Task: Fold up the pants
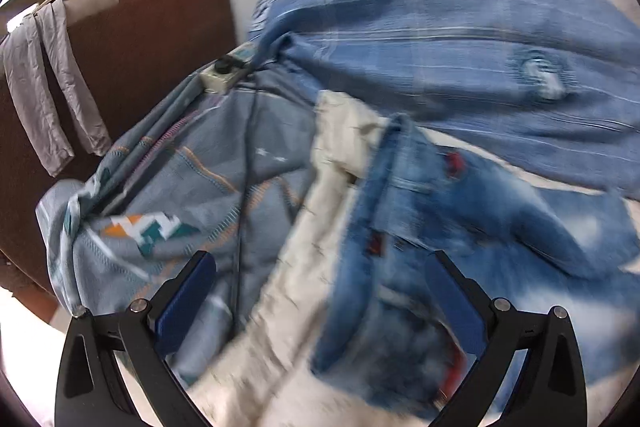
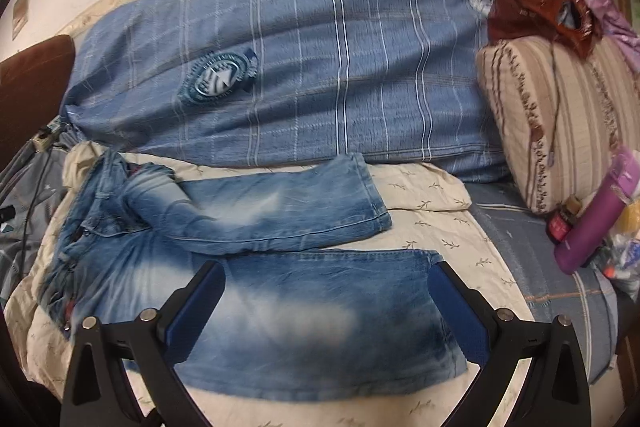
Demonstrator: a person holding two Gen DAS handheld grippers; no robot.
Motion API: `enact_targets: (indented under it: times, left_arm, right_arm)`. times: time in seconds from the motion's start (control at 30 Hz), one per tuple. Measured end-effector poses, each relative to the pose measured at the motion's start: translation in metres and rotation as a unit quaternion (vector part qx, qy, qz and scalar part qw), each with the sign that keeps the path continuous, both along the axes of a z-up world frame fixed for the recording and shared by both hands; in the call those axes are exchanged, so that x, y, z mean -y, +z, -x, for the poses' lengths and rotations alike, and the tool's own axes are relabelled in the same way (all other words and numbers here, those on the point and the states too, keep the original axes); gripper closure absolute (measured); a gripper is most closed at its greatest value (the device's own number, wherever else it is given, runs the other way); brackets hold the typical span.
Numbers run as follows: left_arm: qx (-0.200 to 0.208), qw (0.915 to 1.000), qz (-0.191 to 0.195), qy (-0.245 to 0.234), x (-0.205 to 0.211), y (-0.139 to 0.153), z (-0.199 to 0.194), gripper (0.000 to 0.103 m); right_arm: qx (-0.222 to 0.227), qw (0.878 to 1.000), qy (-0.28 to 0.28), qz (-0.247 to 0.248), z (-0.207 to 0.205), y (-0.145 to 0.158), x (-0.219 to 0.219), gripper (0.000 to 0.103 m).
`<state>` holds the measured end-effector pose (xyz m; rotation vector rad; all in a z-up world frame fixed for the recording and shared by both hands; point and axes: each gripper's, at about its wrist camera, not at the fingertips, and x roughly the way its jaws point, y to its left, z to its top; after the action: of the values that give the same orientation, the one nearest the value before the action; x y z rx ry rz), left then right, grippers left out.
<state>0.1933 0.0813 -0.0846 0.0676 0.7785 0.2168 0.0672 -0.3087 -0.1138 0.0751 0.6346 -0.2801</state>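
The jeans (image 2: 256,247) are spread on the cream sheet (image 2: 440,223) of the bed; both the left gripper (image 1: 320,291) and right gripper (image 2: 326,291) are held released above them, fingers (image 2: 192,311) apart.

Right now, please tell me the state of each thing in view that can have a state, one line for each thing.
jeans: unfolded, lying flat on the cream sheet, legs apart, no gripper holding them.
left gripper: open, over the waist end of the jeans.
right gripper: open, over the near leg.
blue blanket: bunched along the wall.
striped pillow: propped on its side.
cream sheet: spread, wrinkled.
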Motion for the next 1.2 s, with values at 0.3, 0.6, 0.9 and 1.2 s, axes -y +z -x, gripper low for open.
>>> enact_targets:
  times: [0.3,0.6,0.9,1.2]
  left_arm:
    - [-0.05,0.9986,0.002,-0.018,0.01,-0.023,-0.121,0.0]
    - [-0.079,0.9949,0.042,-0.047,0.042,-0.042,-0.213,0.0]
    - [-0.114,0.9881,0.077,-0.068,0.061,-0.062,-0.27,0.042]
    - [-0.119,0.9842,0.11,-0.071,0.051,-0.077,-0.277,0.088]
  right_arm:
    - [-0.027,0.999,0.006,-0.033,-0.079,-0.02,0.068,0.001]
    - [-0.034,0.997,-0.003,-0.066,-0.187,-0.029,0.113,0.003]
    - [-0.106,0.992,-0.015,-0.066,-0.278,-0.077,0.13,0.03]
    - [-0.11,0.993,0.02,-0.044,-0.279,-0.086,0.11,0.079]
